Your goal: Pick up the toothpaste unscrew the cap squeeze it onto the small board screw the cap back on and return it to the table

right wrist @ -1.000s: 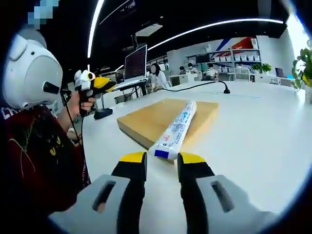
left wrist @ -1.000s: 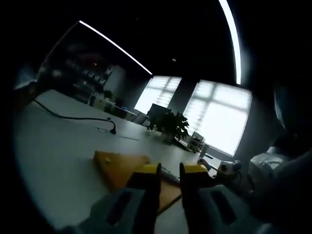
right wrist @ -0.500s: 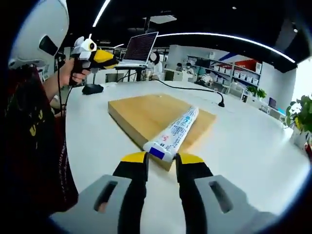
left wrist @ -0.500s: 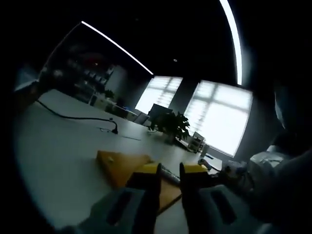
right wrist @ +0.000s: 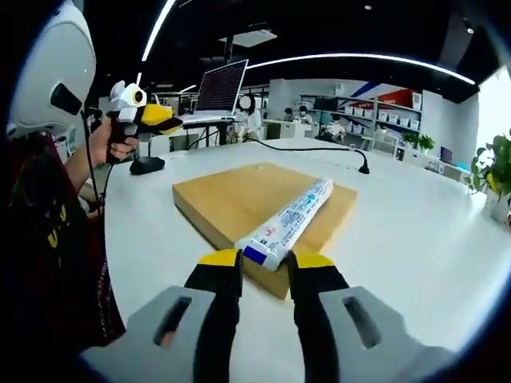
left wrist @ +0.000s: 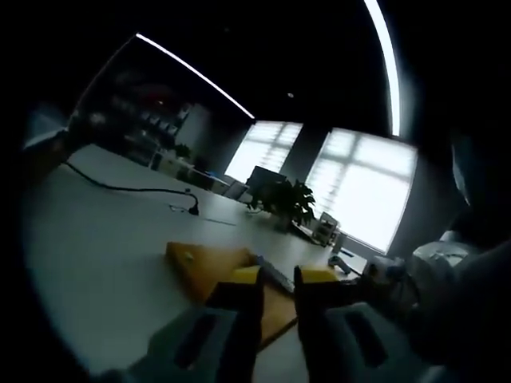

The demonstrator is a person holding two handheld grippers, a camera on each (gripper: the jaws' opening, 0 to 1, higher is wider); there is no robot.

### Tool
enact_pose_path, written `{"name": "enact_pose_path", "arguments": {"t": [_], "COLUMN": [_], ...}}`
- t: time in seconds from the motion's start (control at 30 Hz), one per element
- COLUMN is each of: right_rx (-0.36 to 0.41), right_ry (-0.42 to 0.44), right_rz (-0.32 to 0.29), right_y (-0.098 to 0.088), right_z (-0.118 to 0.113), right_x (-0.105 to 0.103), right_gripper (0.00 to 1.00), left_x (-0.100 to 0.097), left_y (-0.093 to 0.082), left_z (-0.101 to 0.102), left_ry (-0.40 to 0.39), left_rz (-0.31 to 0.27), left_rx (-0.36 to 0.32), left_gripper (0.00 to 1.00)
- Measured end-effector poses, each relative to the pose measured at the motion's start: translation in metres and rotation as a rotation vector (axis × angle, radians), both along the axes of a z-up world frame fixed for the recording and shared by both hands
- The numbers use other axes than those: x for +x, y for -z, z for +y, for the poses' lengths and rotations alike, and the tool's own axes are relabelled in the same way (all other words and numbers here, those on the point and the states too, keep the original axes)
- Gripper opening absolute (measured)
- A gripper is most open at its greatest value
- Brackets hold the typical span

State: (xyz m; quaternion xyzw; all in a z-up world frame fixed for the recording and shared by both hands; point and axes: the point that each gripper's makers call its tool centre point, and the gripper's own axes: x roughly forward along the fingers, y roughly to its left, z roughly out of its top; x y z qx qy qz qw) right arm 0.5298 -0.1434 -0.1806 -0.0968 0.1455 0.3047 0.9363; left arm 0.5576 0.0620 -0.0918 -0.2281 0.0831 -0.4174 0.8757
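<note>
A white toothpaste tube (right wrist: 289, 222) lies slantwise on the small wooden board (right wrist: 231, 195), cap end far, flat crimped end hanging over the near edge. My right gripper (right wrist: 266, 265) is open, with its yellow tips on either side of that flat end. At the upper left a hand holds my left gripper (right wrist: 148, 120) in the air, well off the board. In the left gripper view the left gripper (left wrist: 279, 279) stands open and empty, with the board (left wrist: 200, 263) and the dim tube (left wrist: 273, 275) just beyond its tips.
A black cable (right wrist: 319, 148) runs across the white table (right wrist: 415, 231) behind the board. A laptop (right wrist: 219, 88) and a black puck (right wrist: 148, 165) stand at the far left. A potted plant (right wrist: 497, 171) is at the right edge. The person's dark sleeve (right wrist: 48, 247) is close at the left.
The right gripper has drawn closer to the tube's flat end, which now sits at its tips. The hand with the left gripper hangs slightly lower. The tube and board lie unmoved.
</note>
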Motion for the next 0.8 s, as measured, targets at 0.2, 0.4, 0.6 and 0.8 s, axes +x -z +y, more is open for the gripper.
{"name": "enact_pose_path", "arguments": {"t": [0.2, 0.4, 0.6, 0.8], "right_rx": [-0.002, 0.015, 0.012, 0.086], "right_ry": [0.008, 0.026, 0.042, 0.016], "right_rz": [-0.017, -0.032, -0.049, -0.024], "right_y": [-0.001, -0.002, -0.003, -0.010], "right_z": [0.003, 0.006, 0.006, 0.005], "right_x": [0.007, 0.014, 0.020, 0.018], "right_gripper": [0.25, 0.26, 0.25, 0.32], "left_x": [0.001, 0.000, -0.001, -0.003], "left_y": [0.001, 0.004, 0.005, 0.003], "left_z": [0.001, 0.003, 0.007, 0.003], "left_ry": [-0.005, -0.009, -0.014, -0.015], "left_rz": [0.001, 0.007, 0.007, -0.008], "left_rx": [-0.001, 0.000, -0.007, -0.006], "left_gripper": [0.15, 0.15, 0.15, 0.15]}}
